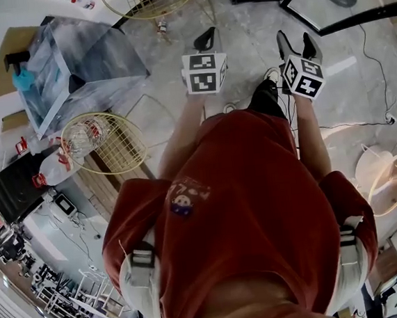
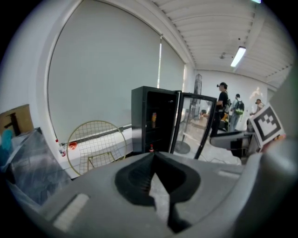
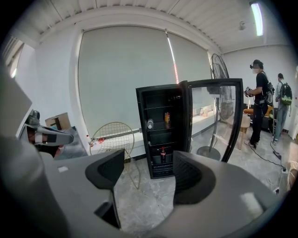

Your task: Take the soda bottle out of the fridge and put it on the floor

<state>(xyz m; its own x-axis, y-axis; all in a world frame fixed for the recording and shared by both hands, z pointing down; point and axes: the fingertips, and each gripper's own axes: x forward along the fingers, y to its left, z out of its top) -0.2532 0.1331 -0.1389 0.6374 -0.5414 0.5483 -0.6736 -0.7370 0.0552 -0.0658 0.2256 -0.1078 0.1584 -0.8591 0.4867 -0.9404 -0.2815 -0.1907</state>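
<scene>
Head view: mounted on the person's head, aimed steeply down at the floor (image 1: 243, 45). The gripper views look level along the left tongs (image 2: 153, 155) and right tongs (image 3: 149, 155) toward the distant fridge (image 3: 163, 130). Both share the fridge and a round wire frame (image 3: 114, 139).

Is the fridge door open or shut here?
Open: the glass door stands swung out to the right of the fridge, leaving its inside exposed.
</scene>
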